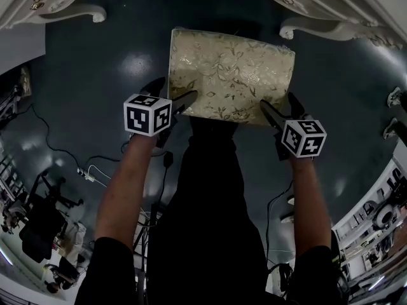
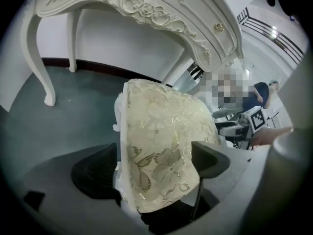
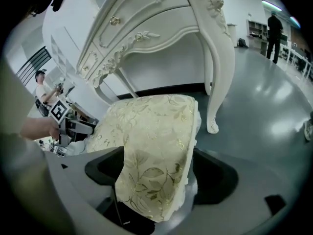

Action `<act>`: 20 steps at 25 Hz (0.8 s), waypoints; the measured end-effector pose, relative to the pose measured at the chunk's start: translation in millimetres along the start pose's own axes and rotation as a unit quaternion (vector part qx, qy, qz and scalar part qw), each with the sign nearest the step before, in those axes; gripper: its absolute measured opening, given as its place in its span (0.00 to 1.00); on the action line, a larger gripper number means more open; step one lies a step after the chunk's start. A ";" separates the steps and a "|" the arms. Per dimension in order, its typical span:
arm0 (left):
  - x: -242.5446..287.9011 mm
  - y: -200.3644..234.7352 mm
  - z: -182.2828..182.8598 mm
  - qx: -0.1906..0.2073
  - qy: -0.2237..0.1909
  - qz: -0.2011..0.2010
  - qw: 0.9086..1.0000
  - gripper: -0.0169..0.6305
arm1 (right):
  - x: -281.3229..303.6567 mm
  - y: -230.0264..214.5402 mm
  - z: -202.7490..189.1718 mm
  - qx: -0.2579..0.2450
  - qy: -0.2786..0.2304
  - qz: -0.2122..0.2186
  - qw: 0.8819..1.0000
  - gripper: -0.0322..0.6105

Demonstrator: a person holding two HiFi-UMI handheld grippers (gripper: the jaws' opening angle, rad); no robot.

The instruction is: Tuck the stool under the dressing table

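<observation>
Now your left gripper (image 1: pixel 173 94) and right gripper (image 1: pixel 281 105) straddle the stool (image 1: pixel 232 75) at its seven and five o'clock corners, jaws spread.

Stool (image 1: pixel 232 75) on the floor (image 1: pixel 114 56), just before the table (image 1: pixel 70 11); left gripper (image 1: pixel 172 94) straddles its near-left corner, right gripper (image 1: pixel 280 101) its near-right.

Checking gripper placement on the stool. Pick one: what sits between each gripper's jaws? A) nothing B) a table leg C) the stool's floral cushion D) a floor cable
C: in both gripper views the floral cushion fills the gap, its near corners inside the left gripper and the right gripper.
</observation>
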State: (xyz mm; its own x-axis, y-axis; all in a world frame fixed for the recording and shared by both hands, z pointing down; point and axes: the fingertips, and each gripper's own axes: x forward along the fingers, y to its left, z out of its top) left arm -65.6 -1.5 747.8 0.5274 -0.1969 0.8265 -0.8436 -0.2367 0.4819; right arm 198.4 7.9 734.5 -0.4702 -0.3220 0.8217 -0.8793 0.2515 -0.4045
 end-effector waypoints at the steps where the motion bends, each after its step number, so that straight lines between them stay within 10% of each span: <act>1: 2.5 -0.4 -3.0 -0.006 0.007 -0.006 1.000 0.76 | 0.7 -3.6 -4.0 0.011 0.006 -0.001 1.000 0.70; 9: 19.8 1.2 -13.4 -0.033 0.033 -0.047 0.998 0.78 | 14.5 -9.2 -19.4 0.118 0.011 0.064 0.991 0.70; 20: 28.6 6.0 -4.4 -0.022 0.060 -0.098 0.993 0.79 | 33.2 -5.1 -14.0 0.131 0.037 0.113 0.984 0.70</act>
State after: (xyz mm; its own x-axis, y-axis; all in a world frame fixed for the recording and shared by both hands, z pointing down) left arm -56.0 -4.3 775.6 0.6688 -0.0359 0.7426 -0.7306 -0.2166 0.6476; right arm 188.4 8.8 769.4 -0.6583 -0.2143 0.7216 -0.7465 0.0627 -0.6624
